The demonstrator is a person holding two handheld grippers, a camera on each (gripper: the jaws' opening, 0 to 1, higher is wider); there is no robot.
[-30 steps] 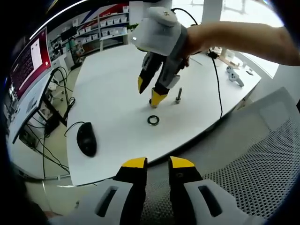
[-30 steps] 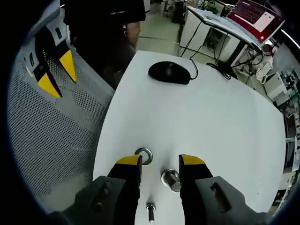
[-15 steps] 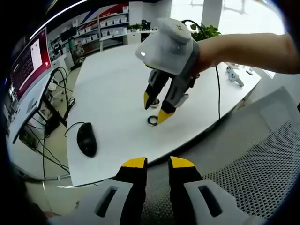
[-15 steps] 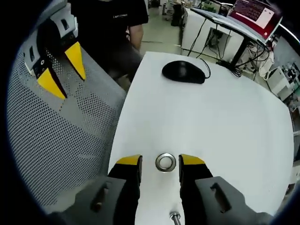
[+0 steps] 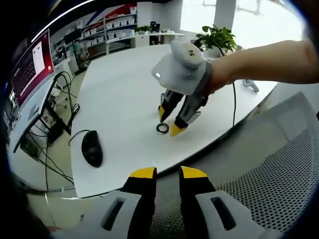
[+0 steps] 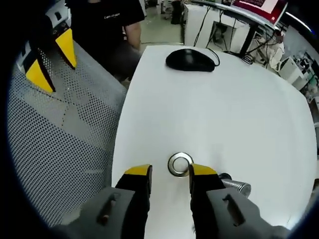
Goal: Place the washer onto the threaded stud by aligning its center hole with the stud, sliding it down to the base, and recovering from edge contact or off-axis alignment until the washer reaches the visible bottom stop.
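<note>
One flat silver metal washer (image 6: 180, 164) lay on the white desk (image 6: 239, 119), right hand-held gripper (image 6: 169, 172) released beside it; left hand-held gripper (image 5: 168, 173) released too, over one grey mesh chair (image 5: 269, 169).

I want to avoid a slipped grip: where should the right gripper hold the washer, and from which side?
The washer lies flat on the table, so probably pinch across its rim, opposite edges, coming from above. The right gripper hovers open just short of it.
</note>
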